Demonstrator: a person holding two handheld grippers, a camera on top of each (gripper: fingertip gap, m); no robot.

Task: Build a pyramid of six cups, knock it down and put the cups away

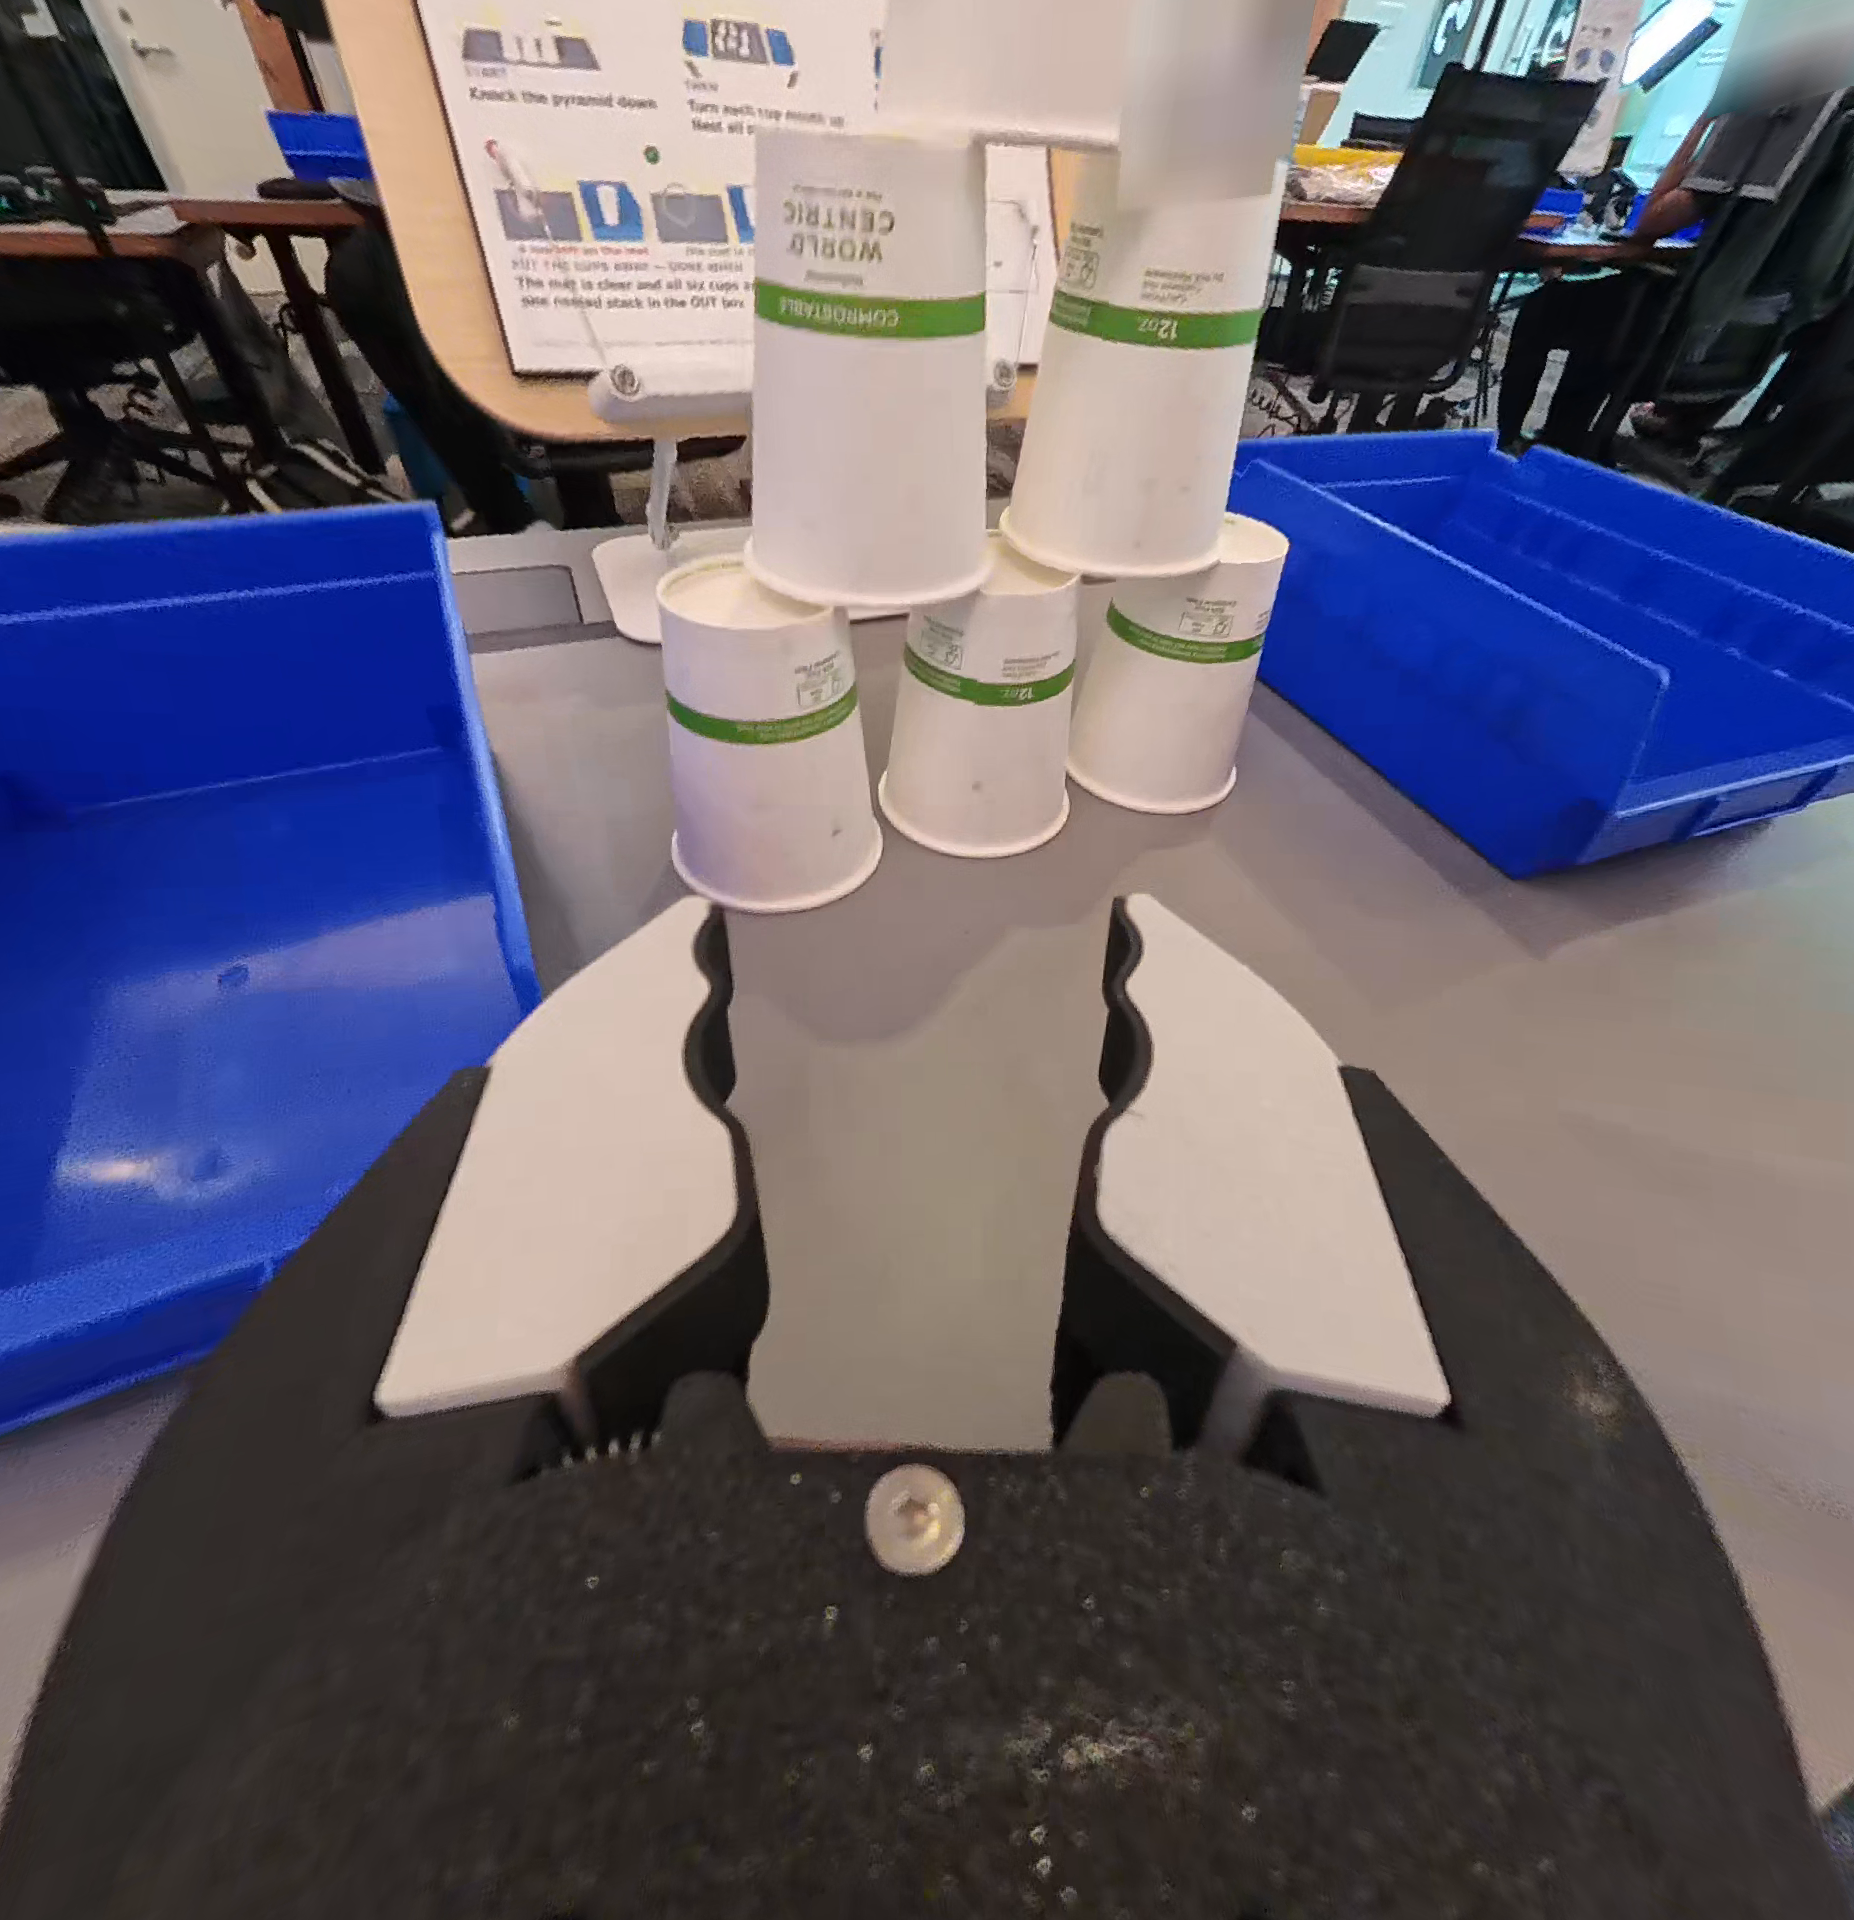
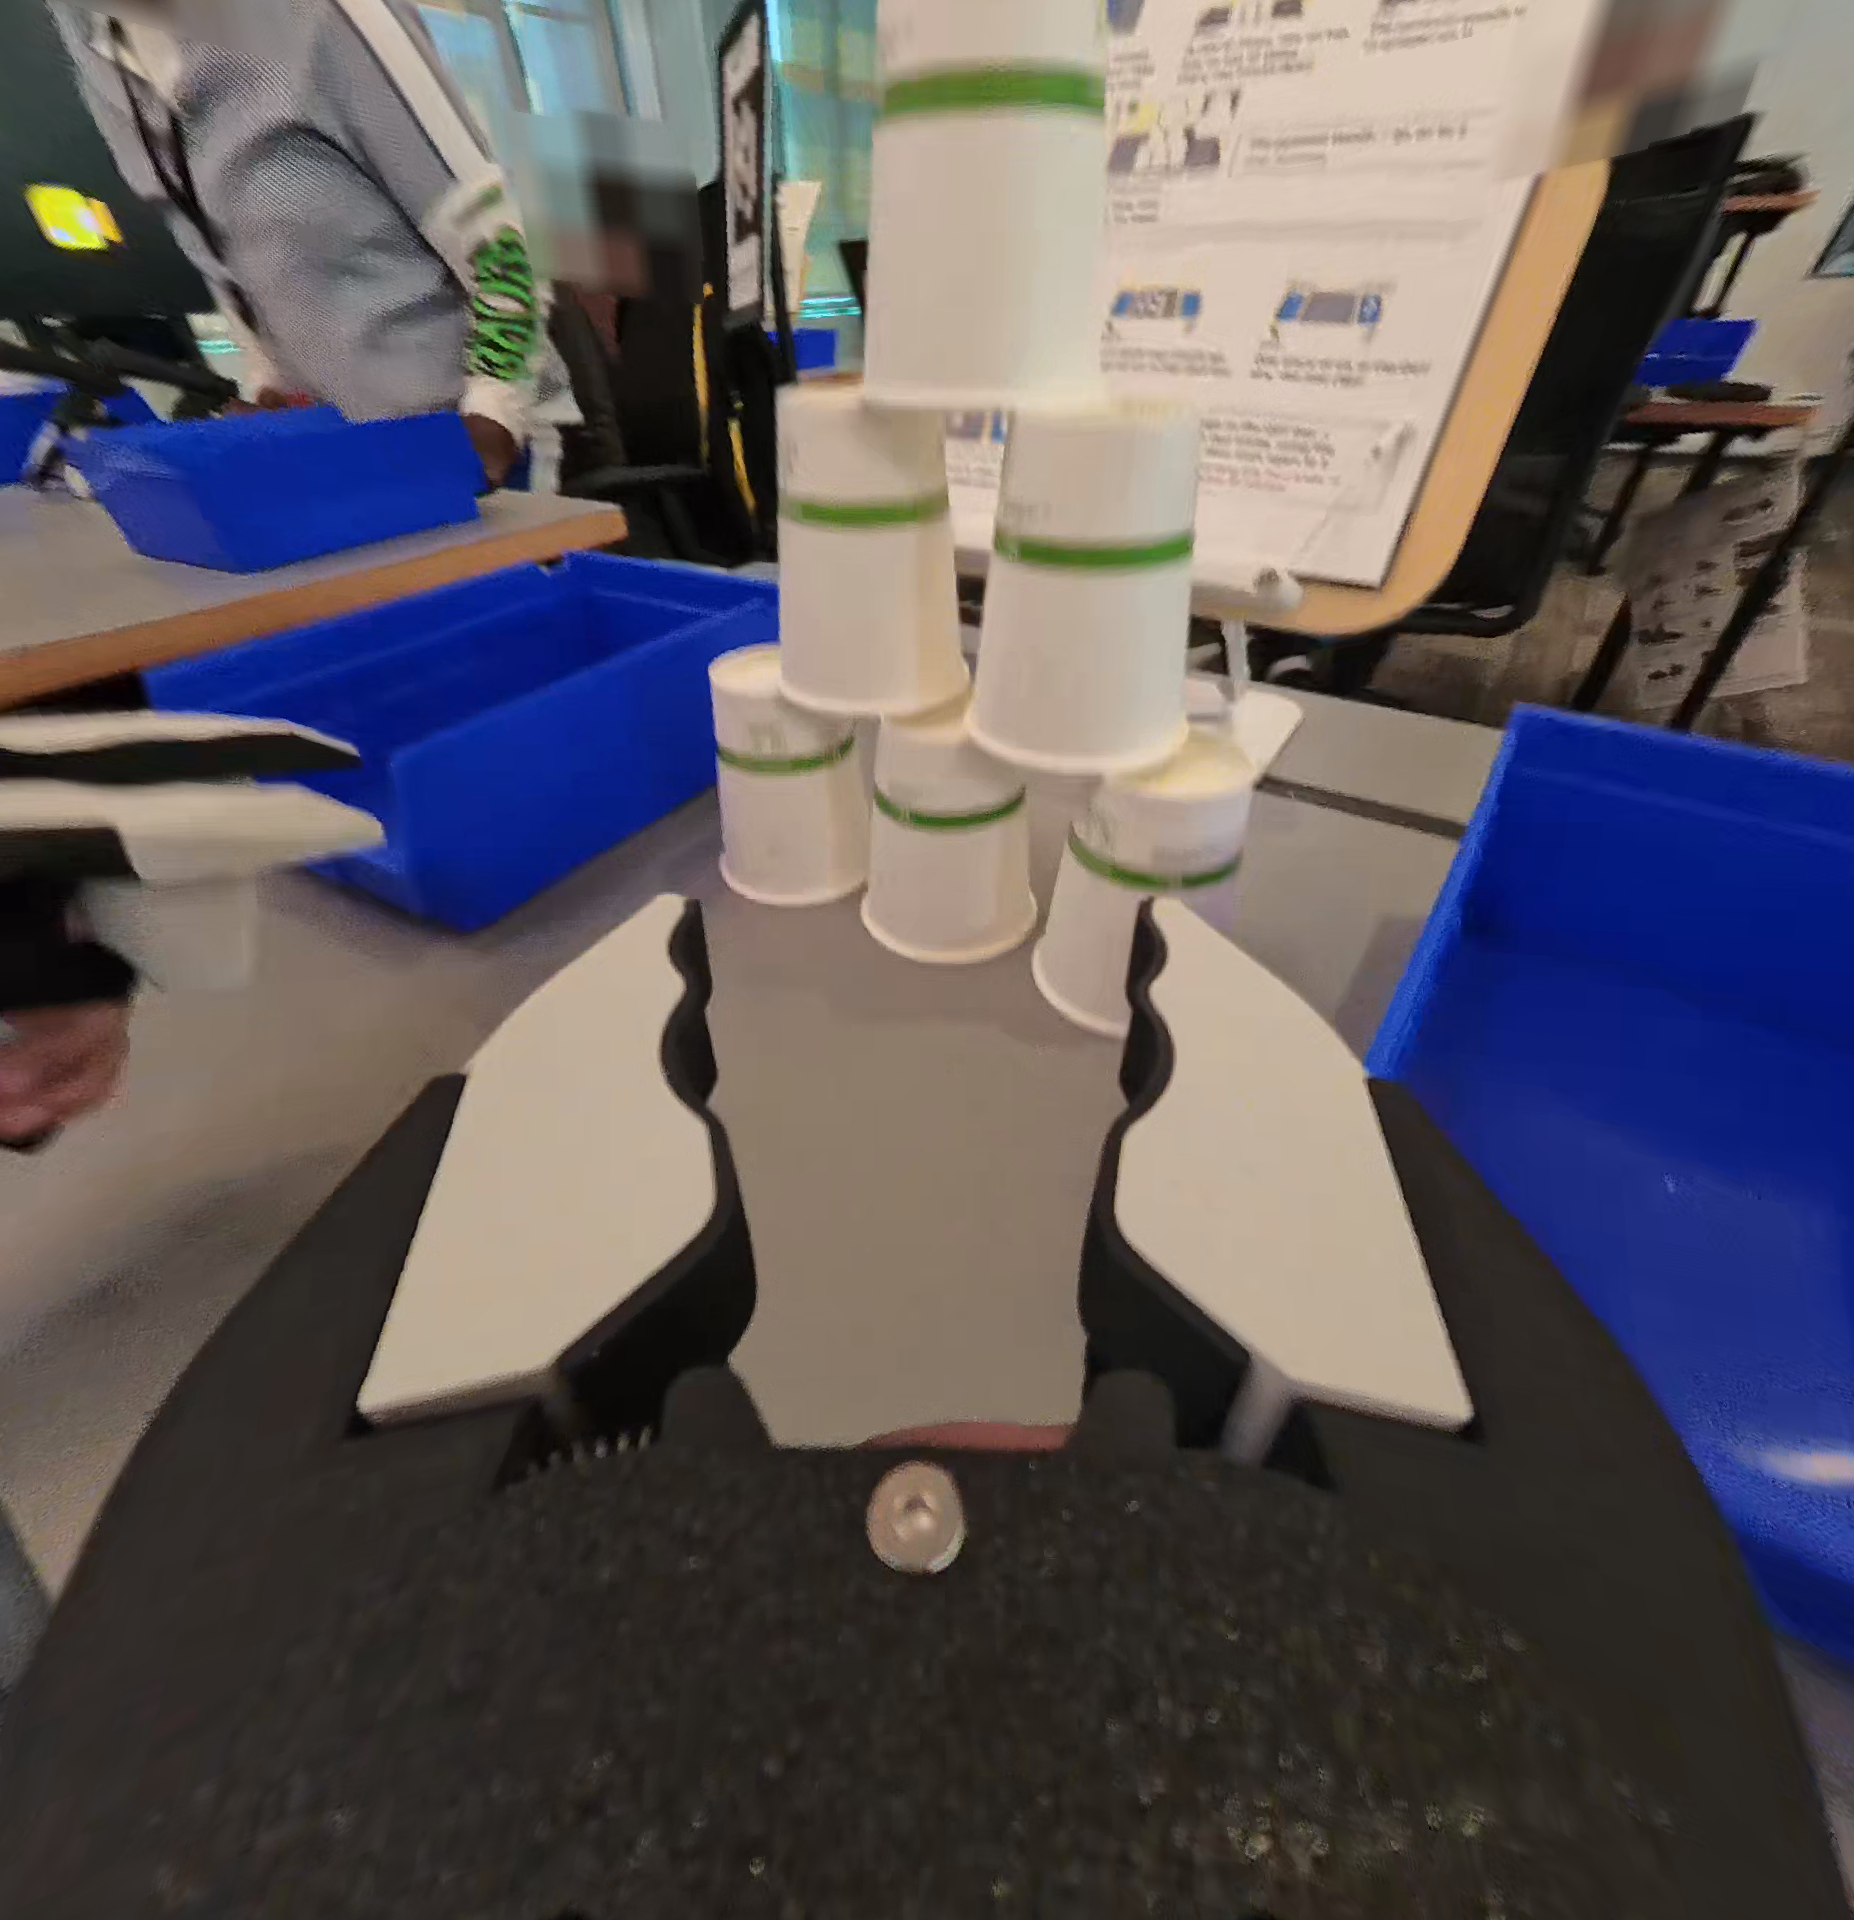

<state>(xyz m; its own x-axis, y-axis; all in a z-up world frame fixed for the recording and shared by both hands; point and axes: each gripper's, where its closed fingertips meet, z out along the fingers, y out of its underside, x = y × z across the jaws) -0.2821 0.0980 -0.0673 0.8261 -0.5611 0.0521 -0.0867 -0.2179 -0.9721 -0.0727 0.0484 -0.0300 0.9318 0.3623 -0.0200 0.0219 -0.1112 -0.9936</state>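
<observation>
Six-cup pyramid [image 2: 964,644] standing; both grippers spread, empty

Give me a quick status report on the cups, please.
Both tools, left and right, open, empty. Pyramid complete: six cups, standing on the table. Right tool close to the bottom right cup. Nothing blocking.

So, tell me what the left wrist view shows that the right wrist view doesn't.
Only the left wrist view: the left gripper close up, jaws open and empty, and the printed side of the middle-row cups.

Only the right wrist view: the right gripper, open and empty; the whole top cup down to its rim; the left gripper from the side; a person at another table.

Both: the pyramid on the grey table, a blue bin on each side, and the instruction board behind.
</observation>
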